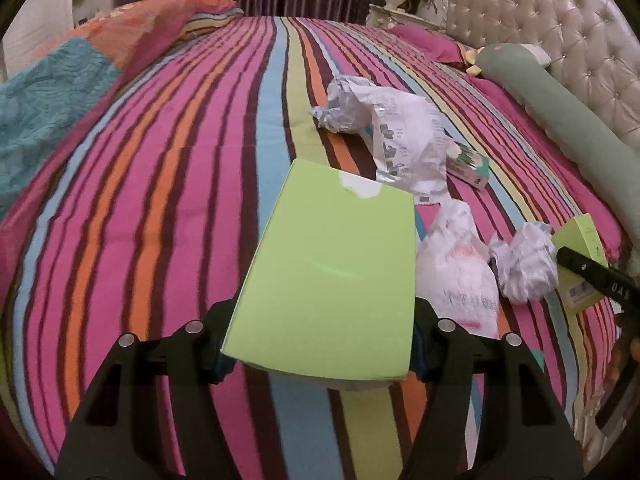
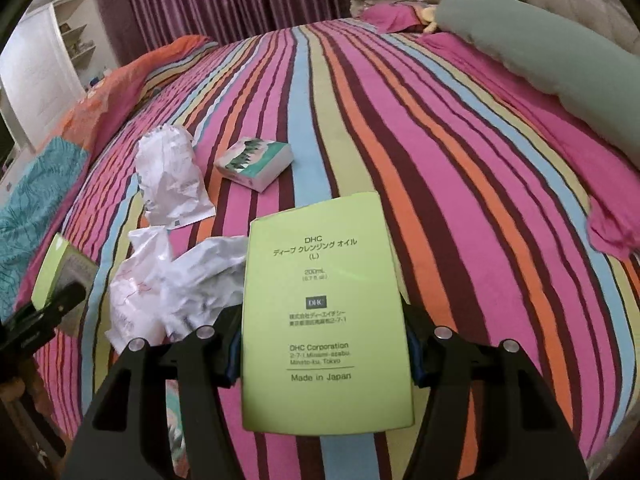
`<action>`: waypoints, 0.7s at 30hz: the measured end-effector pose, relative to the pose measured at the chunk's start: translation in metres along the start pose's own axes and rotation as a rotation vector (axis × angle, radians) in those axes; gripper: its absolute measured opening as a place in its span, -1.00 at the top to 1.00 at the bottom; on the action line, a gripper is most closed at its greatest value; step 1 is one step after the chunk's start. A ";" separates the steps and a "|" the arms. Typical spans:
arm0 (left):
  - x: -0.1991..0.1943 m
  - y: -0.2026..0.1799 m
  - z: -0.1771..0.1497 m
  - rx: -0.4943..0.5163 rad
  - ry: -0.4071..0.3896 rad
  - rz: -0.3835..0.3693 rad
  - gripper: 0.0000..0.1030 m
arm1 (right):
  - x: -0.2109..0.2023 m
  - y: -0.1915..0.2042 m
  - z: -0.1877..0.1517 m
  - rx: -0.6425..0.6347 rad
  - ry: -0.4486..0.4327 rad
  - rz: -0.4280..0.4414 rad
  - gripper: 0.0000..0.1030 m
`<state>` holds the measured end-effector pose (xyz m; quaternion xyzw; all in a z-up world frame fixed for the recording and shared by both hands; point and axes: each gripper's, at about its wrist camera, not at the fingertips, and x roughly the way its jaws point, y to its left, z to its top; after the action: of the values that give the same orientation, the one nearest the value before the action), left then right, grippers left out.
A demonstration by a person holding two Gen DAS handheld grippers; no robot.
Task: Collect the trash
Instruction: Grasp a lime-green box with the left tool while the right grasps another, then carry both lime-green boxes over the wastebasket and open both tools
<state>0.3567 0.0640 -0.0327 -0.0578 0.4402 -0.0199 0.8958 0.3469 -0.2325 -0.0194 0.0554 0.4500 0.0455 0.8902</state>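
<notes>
My left gripper (image 1: 320,350) is shut on a plain lime-green box (image 1: 332,272), held above the striped bed. My right gripper (image 2: 322,354) is shut on a second lime-green box printed with DHC text (image 2: 324,320). Each box also shows at the edge of the other view, with the right one (image 1: 580,256) and the left one (image 2: 56,268). On the bed lie a large crumpled printed paper (image 1: 400,132), a crumpled white plastic bag (image 1: 460,272), a paper ball (image 1: 524,260) and a small teal-and-white box (image 2: 256,162).
The striped bedspread (image 1: 180,200) covers the bed. A long green bolster (image 1: 568,120) lies along the tufted headboard (image 1: 560,28). A folded orange and teal quilt (image 1: 60,92) lies at the left. Purple curtains and a nightstand stand beyond.
</notes>
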 end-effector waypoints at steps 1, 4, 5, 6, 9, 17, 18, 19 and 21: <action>-0.006 0.000 -0.004 0.001 -0.005 0.005 -0.22 | -0.005 -0.002 -0.002 0.005 -0.003 0.000 -0.10; -0.022 0.002 -0.016 -0.006 -0.011 0.007 -0.22 | -0.016 -0.004 -0.008 0.017 -0.010 0.000 -0.10; -0.026 0.003 -0.018 -0.007 -0.013 0.007 -0.22 | -0.021 -0.005 -0.010 0.021 -0.013 -0.001 -0.10; -0.032 0.003 -0.022 -0.009 -0.016 0.009 -0.22 | -0.026 -0.006 -0.012 0.025 -0.018 -0.001 -0.10; -0.046 0.004 -0.033 -0.016 -0.024 0.009 -0.22 | -0.042 -0.008 -0.018 0.034 -0.037 -0.004 -0.10; -0.085 0.002 -0.064 -0.010 -0.047 0.023 -0.22 | -0.087 -0.009 -0.039 0.056 -0.078 -0.003 -0.10; -0.090 0.002 -0.069 -0.013 -0.049 0.021 -0.22 | -0.091 -0.010 -0.041 0.058 -0.080 0.000 -0.10; -0.095 0.002 -0.074 -0.014 -0.050 0.018 -0.22 | -0.096 -0.009 -0.045 0.059 -0.083 0.003 -0.10; -0.104 0.000 -0.083 -0.009 -0.055 0.016 -0.22 | -0.104 -0.006 -0.054 0.055 -0.082 0.005 -0.10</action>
<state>0.2275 0.0662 -0.0014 -0.0587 0.4157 -0.0093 0.9076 0.2419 -0.2490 0.0304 0.0829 0.4143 0.0329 0.9058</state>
